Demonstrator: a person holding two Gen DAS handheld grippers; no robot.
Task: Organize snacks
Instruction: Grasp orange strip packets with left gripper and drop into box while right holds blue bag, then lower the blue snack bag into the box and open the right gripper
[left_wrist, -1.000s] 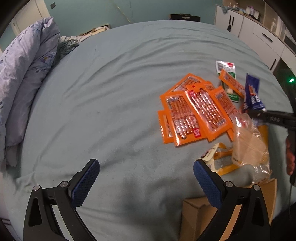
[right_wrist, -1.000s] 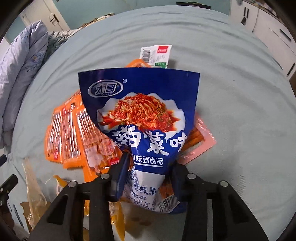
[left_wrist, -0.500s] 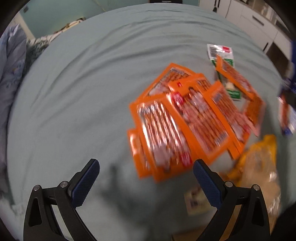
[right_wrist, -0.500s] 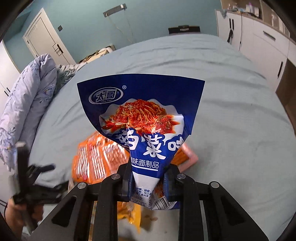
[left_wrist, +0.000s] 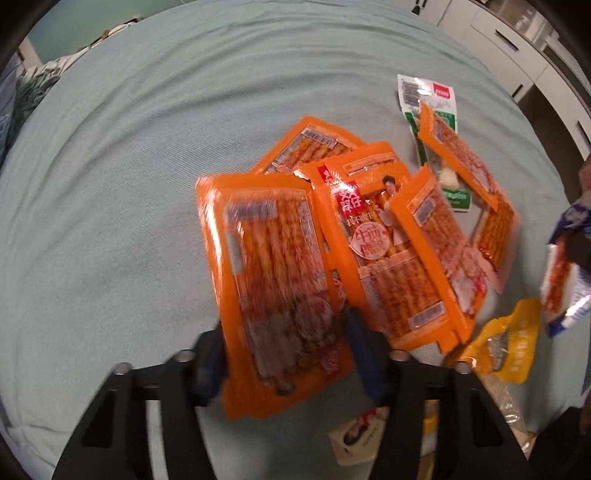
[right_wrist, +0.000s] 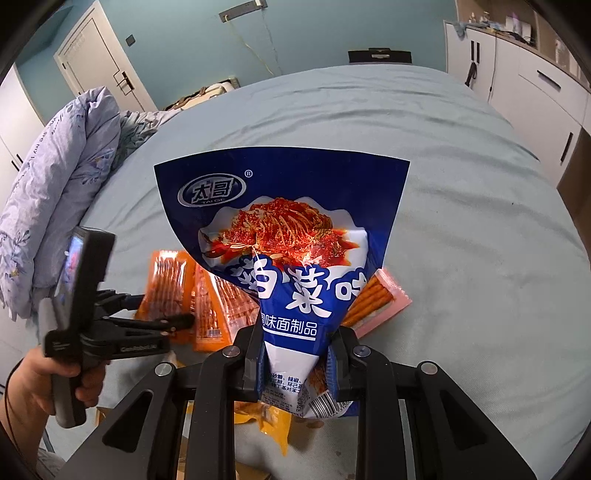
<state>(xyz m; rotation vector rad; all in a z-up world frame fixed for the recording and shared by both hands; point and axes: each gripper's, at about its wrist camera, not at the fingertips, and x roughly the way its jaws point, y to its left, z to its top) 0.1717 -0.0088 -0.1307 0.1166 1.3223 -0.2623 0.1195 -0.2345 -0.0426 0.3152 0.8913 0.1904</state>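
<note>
My left gripper (left_wrist: 284, 350) is shut on an orange snack packet (left_wrist: 273, 288) at the near end of a pile of several orange packets (left_wrist: 388, 236) on the pale green bed (left_wrist: 129, 184). My right gripper (right_wrist: 295, 362) is shut on a blue snack bag (right_wrist: 291, 236) and holds it upright above the bed. The blue bag (left_wrist: 569, 273) also shows at the right edge of the left wrist view. The left gripper (right_wrist: 173, 325) shows at the left of the right wrist view, on the orange pile (right_wrist: 207, 299).
A white and green packet (left_wrist: 428, 103) lies beyond the pile. A yellow packet (left_wrist: 509, 343) and a cardboard box lie near the front. A pink packet (right_wrist: 380, 299) lies behind the blue bag. A folded quilt (right_wrist: 55, 192) is at the left, white cabinets (right_wrist: 517, 85) at the right.
My left gripper has moved forward onto the orange pile and shut on the nearest packet. My right gripper has lifted the blue bag higher above the bed.
</note>
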